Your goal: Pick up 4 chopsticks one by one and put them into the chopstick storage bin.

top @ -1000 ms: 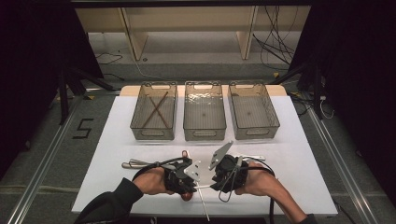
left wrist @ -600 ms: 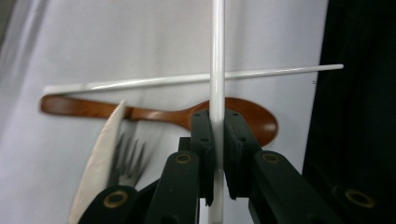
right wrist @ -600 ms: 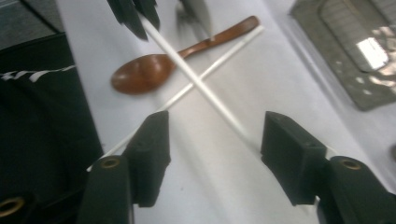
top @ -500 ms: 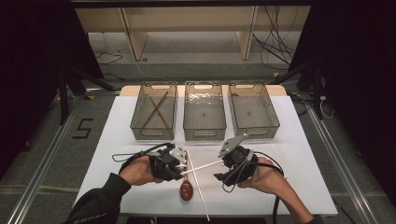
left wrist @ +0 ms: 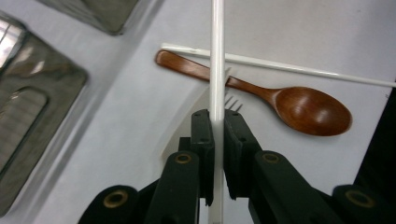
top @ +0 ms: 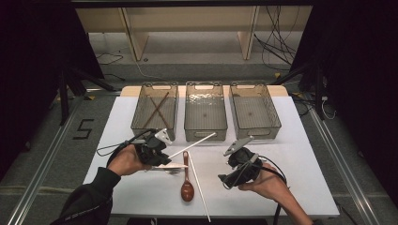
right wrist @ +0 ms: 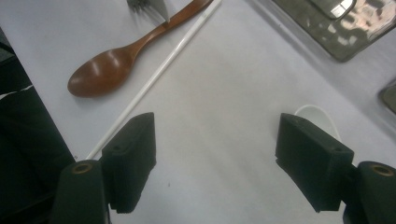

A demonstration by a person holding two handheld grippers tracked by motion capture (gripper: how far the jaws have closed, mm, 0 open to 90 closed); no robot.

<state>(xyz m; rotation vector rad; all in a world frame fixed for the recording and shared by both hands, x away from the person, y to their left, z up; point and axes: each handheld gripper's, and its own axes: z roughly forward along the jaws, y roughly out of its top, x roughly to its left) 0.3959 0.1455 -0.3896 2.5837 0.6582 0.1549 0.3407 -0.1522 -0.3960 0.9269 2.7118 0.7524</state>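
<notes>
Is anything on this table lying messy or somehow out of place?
Slightly messy, nothing damaged. The wooden spoon, a white chopstick and a white fork lie overlapping near the table's front edge. Their mate, the second white chopstick, sticks out from the left gripper. Two brown chopsticks lie crossed in the left bin.

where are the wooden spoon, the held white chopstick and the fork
spoon (left wrist: 312,110): left gripper view, on the bowl.
held chopstick (left wrist: 216,60): left gripper view, on the shaft above the left tongs (left wrist: 215,126).
fork (left wrist: 232,101): left gripper view, on the tines beside the chopstick.
</notes>
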